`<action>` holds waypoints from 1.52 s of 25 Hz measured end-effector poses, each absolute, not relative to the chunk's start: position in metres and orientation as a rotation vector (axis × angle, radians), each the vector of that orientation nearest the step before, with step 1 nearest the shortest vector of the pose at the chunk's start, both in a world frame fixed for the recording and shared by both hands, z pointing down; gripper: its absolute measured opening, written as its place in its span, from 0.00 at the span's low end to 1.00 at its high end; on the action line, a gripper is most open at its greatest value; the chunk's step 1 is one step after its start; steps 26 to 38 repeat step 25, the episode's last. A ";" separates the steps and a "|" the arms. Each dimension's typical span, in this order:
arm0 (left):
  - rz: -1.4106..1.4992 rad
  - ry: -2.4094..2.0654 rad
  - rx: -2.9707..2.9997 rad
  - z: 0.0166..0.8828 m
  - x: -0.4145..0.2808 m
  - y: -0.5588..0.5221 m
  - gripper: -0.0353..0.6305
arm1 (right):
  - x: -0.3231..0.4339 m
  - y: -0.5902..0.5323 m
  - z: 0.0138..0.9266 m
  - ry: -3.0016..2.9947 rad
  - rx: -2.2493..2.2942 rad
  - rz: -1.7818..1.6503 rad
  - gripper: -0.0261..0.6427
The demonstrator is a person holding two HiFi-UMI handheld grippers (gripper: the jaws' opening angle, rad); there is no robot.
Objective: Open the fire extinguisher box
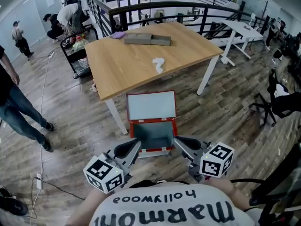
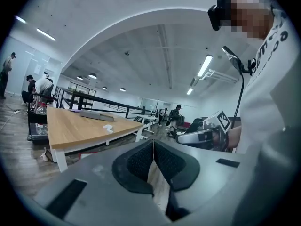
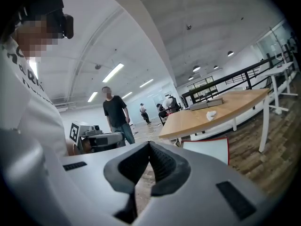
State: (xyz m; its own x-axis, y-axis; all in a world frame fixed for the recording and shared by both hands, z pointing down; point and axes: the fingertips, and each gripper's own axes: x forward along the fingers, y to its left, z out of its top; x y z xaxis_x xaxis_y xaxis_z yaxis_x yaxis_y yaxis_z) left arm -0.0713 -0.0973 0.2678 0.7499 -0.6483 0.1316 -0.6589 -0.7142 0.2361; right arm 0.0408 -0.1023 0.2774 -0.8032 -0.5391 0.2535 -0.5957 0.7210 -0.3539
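Observation:
The red fire extinguisher box lies on the wood floor in front of me with its inside showing. Its pale, red-rimmed lid stands swung back towards the table leg; the lid also shows in the right gripper view. My left gripper hangs just left of the box's near corner, jaws shut and empty. On the other side, my right gripper is beside the near right corner, also shut with nothing held. Neither touches the box.
A wooden table stands just behind the box, carrying flat grey boxes and a white crumpled scrap. A person walks at the left. A black chair is at the right, a cart at the back left.

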 end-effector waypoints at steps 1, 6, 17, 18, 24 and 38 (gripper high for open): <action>0.068 -1.025 2.678 0.270 -0.071 -0.098 0.07 | 0.042 -0.103 0.278 -2.785 0.930 0.646 0.05; 0.085 -1.015 2.659 0.277 -0.070 -0.103 0.07 | 0.041 -0.109 0.282 -2.769 0.917 0.596 0.05; 0.092 -1.042 2.617 0.284 -0.078 -0.104 0.07 | 0.042 -0.111 0.288 -2.743 0.911 0.587 0.05; 0.090 -1.046 2.615 0.284 -0.079 -0.104 0.07 | 0.041 -0.111 0.288 -2.742 0.911 0.583 0.05; 0.082 -1.057 2.606 0.283 -0.081 -0.102 0.07 | 0.045 -0.110 0.288 -2.737 0.927 0.591 0.05; 0.082 -1.058 2.604 0.283 -0.081 -0.100 0.07 | 0.046 -0.110 0.288 -2.736 0.931 0.595 0.05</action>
